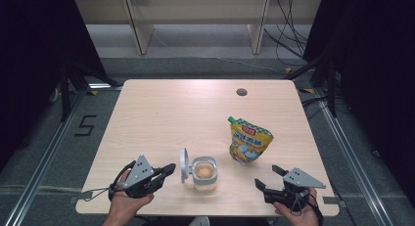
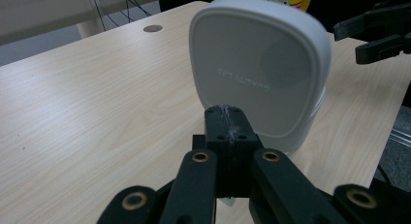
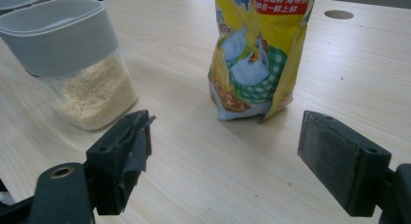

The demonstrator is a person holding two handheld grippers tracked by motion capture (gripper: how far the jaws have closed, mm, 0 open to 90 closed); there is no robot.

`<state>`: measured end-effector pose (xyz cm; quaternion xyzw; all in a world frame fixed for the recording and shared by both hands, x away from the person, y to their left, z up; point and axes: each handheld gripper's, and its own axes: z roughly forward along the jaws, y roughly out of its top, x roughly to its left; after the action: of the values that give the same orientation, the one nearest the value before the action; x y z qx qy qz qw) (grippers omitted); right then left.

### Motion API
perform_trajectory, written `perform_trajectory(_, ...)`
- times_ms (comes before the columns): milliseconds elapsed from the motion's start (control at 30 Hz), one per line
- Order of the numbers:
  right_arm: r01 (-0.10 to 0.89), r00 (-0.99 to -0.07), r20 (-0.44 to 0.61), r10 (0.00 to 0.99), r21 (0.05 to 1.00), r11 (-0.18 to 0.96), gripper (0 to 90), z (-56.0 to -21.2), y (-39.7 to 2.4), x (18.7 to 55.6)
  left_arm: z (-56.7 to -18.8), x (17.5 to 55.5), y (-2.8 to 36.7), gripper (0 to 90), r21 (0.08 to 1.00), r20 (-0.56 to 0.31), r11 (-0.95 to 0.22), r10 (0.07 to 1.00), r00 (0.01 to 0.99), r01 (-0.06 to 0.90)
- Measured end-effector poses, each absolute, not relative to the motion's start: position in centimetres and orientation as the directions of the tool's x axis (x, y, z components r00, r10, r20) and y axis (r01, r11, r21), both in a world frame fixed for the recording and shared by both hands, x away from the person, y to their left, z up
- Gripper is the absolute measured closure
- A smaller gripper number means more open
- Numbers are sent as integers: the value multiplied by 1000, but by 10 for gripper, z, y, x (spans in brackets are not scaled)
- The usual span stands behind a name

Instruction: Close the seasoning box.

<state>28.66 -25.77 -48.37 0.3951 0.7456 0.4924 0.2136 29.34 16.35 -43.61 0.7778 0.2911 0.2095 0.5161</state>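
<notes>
Two grippers near an open jar and a yellow pouch

Two things stand on the light wooden table (image 1: 161, 113): a clear plastic jar with a grey-white collar (image 1: 204, 173), partly filled with pale grains, and a yellow stand-up pouch with a green cap and a printed picture (image 1: 249, 140). The jar stands near the front edge, between the two hands. Its white rounded lid (image 2: 259, 69) is flipped up on the left side of the jar, so the mouth is free, I think for pouring something in.

In the left gripper view, the left gripper (image 2: 228, 124) has its two black jaws pressed flat against each other, and nothing is between them. The tips point at the back of the raised lid, just beside it, but I cannot tell if they touch it. Maybe the closed tips serve well as one blunt finger for pushing the lid.

The right gripper (image 3: 223, 151) has its jaws wide apart and holds nothing. It rests low near the front right corner of the table, and the pouch stands ahead of it, a little apart. My judgement is that the spread jaws are ready for the wide body of the pouch, which stands just right of the jar.
</notes>
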Motion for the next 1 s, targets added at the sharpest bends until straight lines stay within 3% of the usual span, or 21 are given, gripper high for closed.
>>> perform_trajectory(1000,383,-608,74,790,899,211,209,-484,-256,286,-425,301,131,892,922,31,-322,612,790,214)
